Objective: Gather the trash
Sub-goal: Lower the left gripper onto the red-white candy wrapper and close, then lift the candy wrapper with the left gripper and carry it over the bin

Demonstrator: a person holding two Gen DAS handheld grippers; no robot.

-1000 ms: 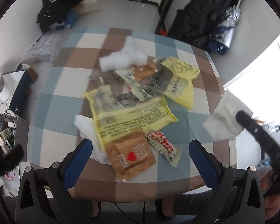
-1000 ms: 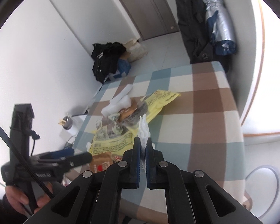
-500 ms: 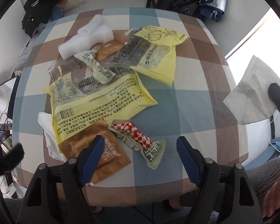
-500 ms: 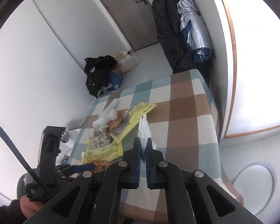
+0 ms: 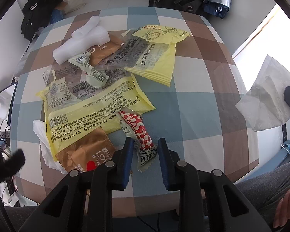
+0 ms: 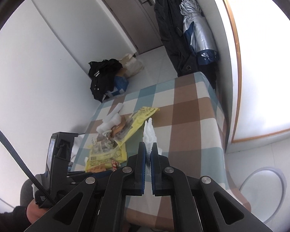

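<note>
A pile of wrappers lies on the checked tablecloth (image 5: 203, 89): a big yellow bag (image 5: 90, 112), a second yellow bag (image 5: 158, 58), a brown sachet (image 5: 87, 154), white foam (image 5: 83, 38). A red-and-white checked sachet (image 5: 143, 135) lies nearest. My left gripper (image 5: 146, 145) is open, its fingers on either side of that sachet's near end, not closed on it. My right gripper (image 6: 148, 150) is shut on a white tissue (image 6: 149, 135), held off the table's right side; the tissue also shows in the left wrist view (image 5: 264, 100).
A crumpled white tissue (image 5: 42, 135) sticks out from under the pile's left side. Dark bags (image 6: 104, 75) lie on the floor beyond the table. Coats and a silver umbrella (image 6: 195, 31) hang by the far wall. A grey ring-shaped rim (image 6: 264, 189) shows on the floor at right.
My left gripper has come down and forward to the red-and-white sachet and its fingers have narrowed around it. My right gripper has lifted and drawn back with the tissue.
</note>
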